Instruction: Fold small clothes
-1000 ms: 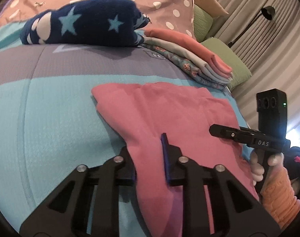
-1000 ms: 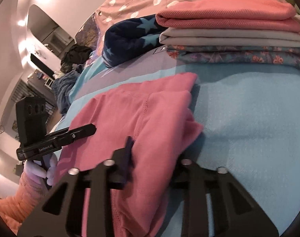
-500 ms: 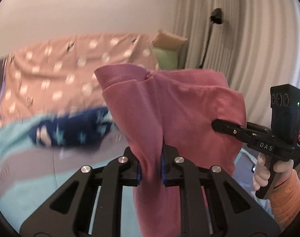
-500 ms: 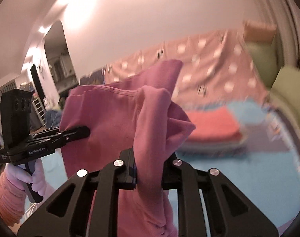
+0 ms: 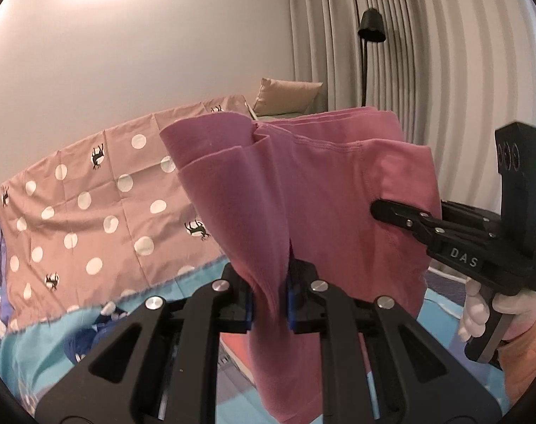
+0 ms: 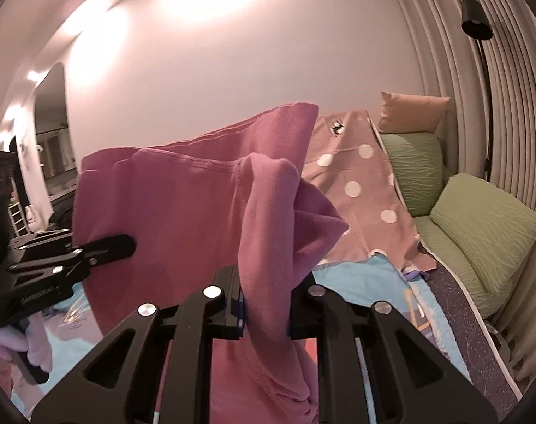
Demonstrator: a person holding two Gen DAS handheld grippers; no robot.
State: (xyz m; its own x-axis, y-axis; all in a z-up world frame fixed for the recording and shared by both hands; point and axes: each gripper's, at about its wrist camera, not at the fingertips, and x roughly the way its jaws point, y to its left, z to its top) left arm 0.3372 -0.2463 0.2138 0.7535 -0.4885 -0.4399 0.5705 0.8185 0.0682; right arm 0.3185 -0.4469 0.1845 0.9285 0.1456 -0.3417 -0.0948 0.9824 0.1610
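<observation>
I see a bed (image 6: 367, 275) with a turquoise cover; a polka-dot sheet (image 5: 102, 212), green pillows (image 6: 480, 226), a tan pillow (image 6: 412, 113) and navy clothing (image 5: 88, 339) lie on it.

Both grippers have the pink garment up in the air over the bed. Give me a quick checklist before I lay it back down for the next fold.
1. Left gripper clamped on the pink garment: ok.
2. Right gripper clamped on it too: ok.
3. Top edge spread flat between the grippers: not ok, cloth bunches at each grip.
4. Lower hem clear of the bed: cannot tell, hidden below the grippers.
5. Landing spot on the bed free: cannot tell, garment blocks it.
</observation>
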